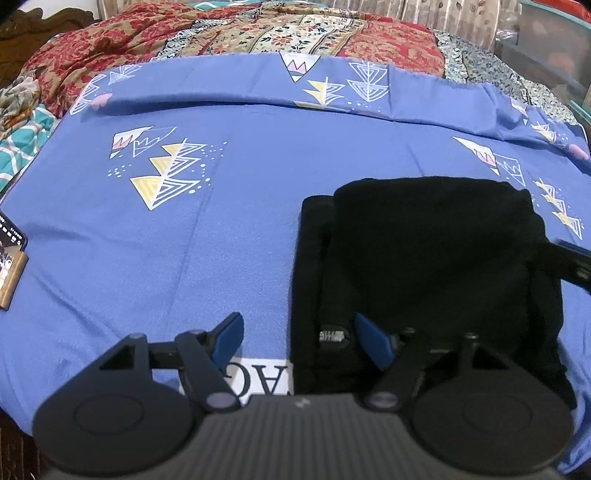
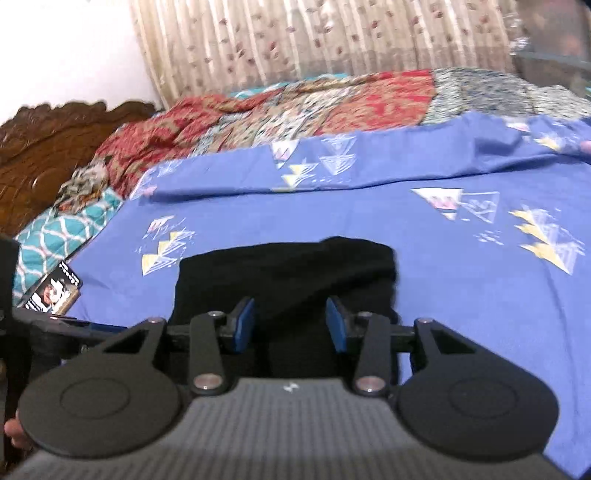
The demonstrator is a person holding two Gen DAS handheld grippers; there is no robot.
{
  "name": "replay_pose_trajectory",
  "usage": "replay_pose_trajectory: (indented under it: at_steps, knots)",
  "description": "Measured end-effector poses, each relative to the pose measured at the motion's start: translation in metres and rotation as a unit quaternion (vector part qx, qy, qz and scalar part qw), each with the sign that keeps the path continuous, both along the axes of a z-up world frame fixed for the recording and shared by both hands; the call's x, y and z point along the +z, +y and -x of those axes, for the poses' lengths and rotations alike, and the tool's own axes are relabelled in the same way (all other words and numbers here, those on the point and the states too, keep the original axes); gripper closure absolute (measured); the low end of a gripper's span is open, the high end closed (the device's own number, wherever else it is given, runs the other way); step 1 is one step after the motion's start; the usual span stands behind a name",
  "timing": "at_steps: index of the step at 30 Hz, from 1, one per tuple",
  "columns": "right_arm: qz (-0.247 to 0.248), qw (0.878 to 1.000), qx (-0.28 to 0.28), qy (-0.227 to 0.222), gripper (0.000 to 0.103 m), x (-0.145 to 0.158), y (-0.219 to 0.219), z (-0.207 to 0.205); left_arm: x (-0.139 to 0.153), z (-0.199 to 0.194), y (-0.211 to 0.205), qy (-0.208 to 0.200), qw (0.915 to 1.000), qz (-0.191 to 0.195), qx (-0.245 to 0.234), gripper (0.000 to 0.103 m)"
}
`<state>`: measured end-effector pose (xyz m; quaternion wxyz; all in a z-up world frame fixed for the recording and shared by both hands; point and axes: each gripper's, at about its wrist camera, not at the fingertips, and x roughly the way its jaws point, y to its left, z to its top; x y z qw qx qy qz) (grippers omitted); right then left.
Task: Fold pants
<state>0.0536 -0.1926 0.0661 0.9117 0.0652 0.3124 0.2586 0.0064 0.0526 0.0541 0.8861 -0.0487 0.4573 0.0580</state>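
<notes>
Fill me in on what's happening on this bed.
A person with a handheld gripper in each hand is folding black pants on a blue patterned bedsheet. The pants already lie in a compact folded bundle. Both the left gripper and the right gripper are open and hold nothing, poised at the near edge of the bundle. A phone lies off to the left.

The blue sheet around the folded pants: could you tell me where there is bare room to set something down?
Blue sheet lies bare between black pants and phone. Far side crowded with bunched quilt.
</notes>
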Motion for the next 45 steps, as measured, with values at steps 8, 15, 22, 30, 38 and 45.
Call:
replay_pose_trajectory:
  at_steps: [8,15,22,30,38,45]
  knots:
    - [0.034,0.997,-0.003,0.076,0.054,-0.040,0.029,-0.042,-0.013,-0.008,0.001,0.006,0.9998,-0.016,0.002,0.024]
    - [0.048,0.996,-0.005,0.070,0.052,-0.038,0.030,-0.035,-0.018,-0.013,-0.002,0.003,0.9995,-0.031,0.002,0.020]
    - [0.041,0.998,-0.031,0.040,0.051,-0.019,0.026,-0.009,0.002,0.003,0.005,-0.017,0.9999,-0.002,0.004,0.023]
    - [0.037,0.998,0.059,0.009,0.052,-0.013,0.043,0.039,0.004,0.025,0.014,-0.024,0.9993,0.030,0.001,0.023]
    - [0.064,0.994,0.086,0.018,0.051,-0.023,0.062,0.034,-0.006,0.024,0.010,-0.004,0.9999,0.005,0.011,0.019]
    - [0.005,0.999,0.035,0.031,0.051,-0.008,0.028,0.046,0.002,0.031,0.013,-0.011,0.9997,0.018,0.014,0.020]
